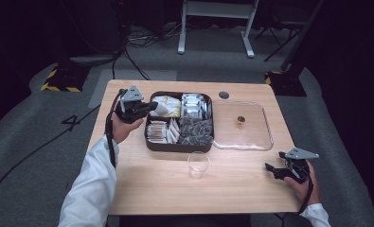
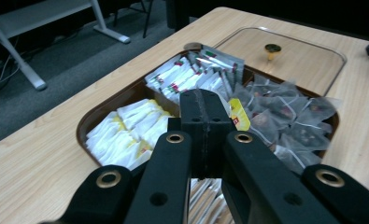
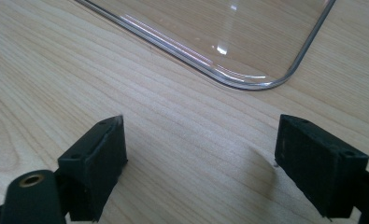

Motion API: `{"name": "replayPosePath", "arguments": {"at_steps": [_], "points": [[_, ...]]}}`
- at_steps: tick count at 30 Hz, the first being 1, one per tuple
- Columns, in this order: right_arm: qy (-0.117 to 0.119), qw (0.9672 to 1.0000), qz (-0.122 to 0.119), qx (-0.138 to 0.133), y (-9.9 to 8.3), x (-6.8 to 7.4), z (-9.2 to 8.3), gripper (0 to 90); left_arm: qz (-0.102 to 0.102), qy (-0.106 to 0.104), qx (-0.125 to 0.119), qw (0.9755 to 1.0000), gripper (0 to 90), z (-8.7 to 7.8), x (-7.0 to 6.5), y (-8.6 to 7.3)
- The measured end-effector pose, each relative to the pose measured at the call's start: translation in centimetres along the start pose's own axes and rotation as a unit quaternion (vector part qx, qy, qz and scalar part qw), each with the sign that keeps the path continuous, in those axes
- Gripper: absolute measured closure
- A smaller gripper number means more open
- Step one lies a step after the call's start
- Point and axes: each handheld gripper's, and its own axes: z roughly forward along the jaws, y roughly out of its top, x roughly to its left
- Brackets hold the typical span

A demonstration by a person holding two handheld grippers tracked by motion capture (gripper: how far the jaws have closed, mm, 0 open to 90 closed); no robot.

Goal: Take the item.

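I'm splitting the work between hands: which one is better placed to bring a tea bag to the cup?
Left. The left tool is shut over the tea box, seemingly pinching a yellow tag. The right tool rests open on the table, far from it.

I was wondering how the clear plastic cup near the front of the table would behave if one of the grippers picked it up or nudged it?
The clear cup looks thin-walled and empty, so probably very light and easily squashed. Standing upright on the smooth table, it would likely slide or tip when nudged.
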Motion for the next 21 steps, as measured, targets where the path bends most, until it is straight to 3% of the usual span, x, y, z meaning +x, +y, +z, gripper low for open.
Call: {"name": "replayPosePath", "arguments": {"at_steps": [12,21], "points": [[0.002,1.0000,0.001,0.001,0.0,0.0,0.0,17.0,0.031,-0.044,-0.004,0.9986,90.0,-0.3,-3.7,0.8],[0.003,1.0000,0.002,0.001,0.0,-0.1,0.0,17.1,0.048,-0.088,-0.012,0.9948,90.0,-0.4,-6.4,1.2]]}}
